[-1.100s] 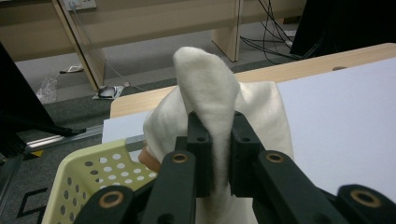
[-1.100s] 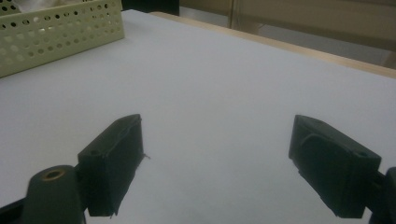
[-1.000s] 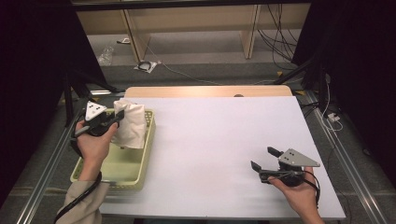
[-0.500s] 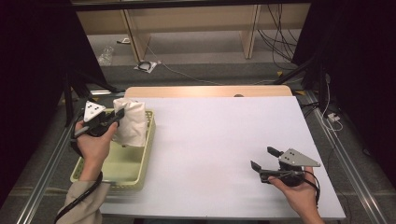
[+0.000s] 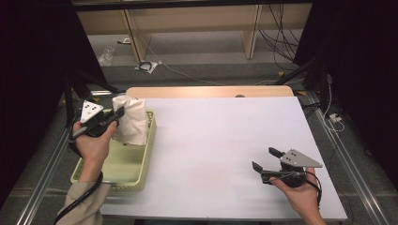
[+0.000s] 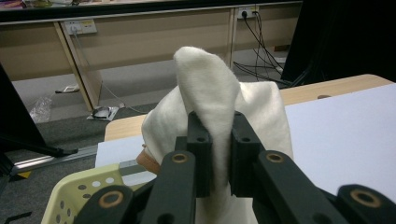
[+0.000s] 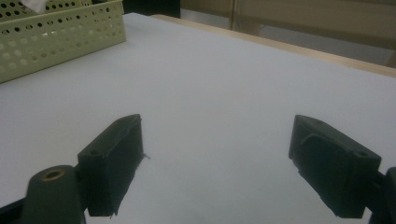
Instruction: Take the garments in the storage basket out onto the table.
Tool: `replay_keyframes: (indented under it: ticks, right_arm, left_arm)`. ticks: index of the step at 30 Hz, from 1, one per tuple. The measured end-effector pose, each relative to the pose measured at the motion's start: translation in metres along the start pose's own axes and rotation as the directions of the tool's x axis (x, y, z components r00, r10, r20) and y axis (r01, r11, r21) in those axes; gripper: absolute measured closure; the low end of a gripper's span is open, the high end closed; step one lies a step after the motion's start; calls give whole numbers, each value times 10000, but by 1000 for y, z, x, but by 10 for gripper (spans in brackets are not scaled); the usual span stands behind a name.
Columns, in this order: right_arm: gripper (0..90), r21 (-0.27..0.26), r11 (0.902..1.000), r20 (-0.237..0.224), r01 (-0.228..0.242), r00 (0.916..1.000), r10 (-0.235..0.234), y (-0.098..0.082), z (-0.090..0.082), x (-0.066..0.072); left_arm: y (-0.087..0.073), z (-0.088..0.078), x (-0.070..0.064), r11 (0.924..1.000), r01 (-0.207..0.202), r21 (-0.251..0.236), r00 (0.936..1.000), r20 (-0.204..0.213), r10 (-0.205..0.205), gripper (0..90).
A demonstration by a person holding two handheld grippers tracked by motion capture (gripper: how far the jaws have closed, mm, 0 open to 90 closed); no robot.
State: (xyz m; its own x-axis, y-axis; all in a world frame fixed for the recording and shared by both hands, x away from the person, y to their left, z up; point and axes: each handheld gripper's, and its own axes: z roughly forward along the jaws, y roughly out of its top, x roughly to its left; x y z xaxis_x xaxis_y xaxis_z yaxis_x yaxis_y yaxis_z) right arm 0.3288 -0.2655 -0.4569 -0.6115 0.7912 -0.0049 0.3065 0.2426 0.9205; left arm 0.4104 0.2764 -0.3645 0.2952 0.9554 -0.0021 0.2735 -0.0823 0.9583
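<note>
Above basket (image 5: 141, 159), left gripper (image 5: 117, 114) level, clamping cloth (image 5: 131, 119)

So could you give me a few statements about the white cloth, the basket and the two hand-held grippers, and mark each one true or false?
1. The left gripper pinches the soft cream-white cloth. True.
2. The cloth lies flat mid-table. False: it is lifted over the pale green perforated plastic basket.
3. The right gripper has its jaws apart, nothing between them. True.
4. The right gripper rests inside the basket. False: it is over the bare white table.
</note>
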Motion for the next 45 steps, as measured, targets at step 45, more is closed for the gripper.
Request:
replay_keyframes:
  ticks: [45]
  right_arm:
    - [190, -94, 10000, -47, -34, 10000, 33, 0, 1, 0]
  left_arm:
    - [13, -10, -13, 9976, 27, -696, 9993, 382, 0, 812]
